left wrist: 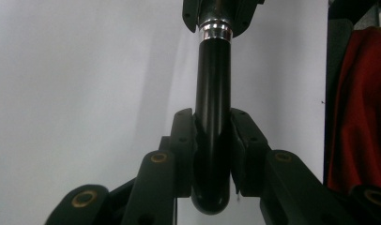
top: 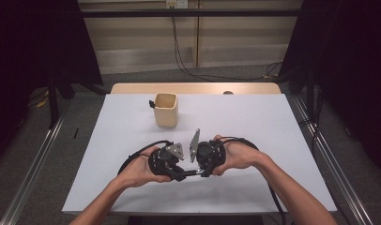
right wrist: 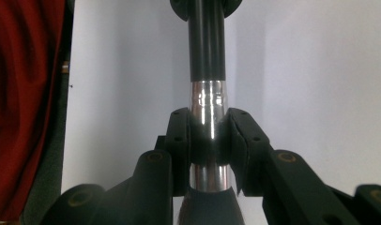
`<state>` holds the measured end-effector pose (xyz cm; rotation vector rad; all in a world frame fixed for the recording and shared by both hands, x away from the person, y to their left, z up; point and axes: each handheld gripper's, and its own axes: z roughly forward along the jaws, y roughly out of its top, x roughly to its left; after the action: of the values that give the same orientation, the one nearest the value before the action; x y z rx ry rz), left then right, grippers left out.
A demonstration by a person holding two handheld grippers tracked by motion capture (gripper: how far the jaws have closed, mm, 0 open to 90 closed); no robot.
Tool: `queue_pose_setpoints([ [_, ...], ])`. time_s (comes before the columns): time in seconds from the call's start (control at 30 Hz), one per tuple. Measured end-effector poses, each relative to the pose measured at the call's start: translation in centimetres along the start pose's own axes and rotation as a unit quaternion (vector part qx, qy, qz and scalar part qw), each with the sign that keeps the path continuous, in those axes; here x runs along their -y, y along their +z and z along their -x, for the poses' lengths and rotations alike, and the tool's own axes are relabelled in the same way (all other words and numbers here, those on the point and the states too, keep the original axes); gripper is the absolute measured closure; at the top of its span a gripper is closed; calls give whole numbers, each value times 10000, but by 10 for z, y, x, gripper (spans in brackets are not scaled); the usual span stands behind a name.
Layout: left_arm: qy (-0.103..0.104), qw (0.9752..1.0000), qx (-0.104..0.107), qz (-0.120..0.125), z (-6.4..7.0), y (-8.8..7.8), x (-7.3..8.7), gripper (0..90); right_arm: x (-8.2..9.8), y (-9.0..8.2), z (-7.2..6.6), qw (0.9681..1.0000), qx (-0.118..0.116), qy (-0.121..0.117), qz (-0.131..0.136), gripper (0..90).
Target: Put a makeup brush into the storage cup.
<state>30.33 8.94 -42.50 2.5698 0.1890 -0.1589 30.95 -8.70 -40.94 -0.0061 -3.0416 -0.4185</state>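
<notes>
Two hand-held grippers pinch one pen between them, low over the near middle of the desk.

The left gripper has its jaws pressed onto the black barrel of the pen, whose rounded end sits between the pads; the right gripper clamps the pen's silver section. In the high view the left hand and right hand face each other, grippers nearly touching. A beige square cup stands well apart toward the far edge of the white desk, a small black clip-like object at its left side. Red cloth hangs beyond the desk's edge.

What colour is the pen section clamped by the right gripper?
Shiny silver metal section, best in the right gripper view.
</notes>
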Motion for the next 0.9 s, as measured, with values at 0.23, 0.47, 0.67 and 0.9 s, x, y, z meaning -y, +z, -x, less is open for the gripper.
queue_pose_setpoints([
  [0.23, 46, 10000, 57, -22, 0, -1, 1, 745, 2, 1, -1, 9999, 42, -6, 108, 705],
  [0.47, -153, 9999, 49, -22, -3, -1, 2, 746, 4, -2, 1, 9992, 47, 130, 365, 535],
  [0.67, -164, 9998, 84, 112, -3, -5, 4, 745, 10, -4, 2, 9979, 7, 228, 602, 416],
  [0.9, -296, 9994, -15, 196, -5, -9, 10, 745, 18, -10, 3, 9956, 218, 468, 781, 264],
])
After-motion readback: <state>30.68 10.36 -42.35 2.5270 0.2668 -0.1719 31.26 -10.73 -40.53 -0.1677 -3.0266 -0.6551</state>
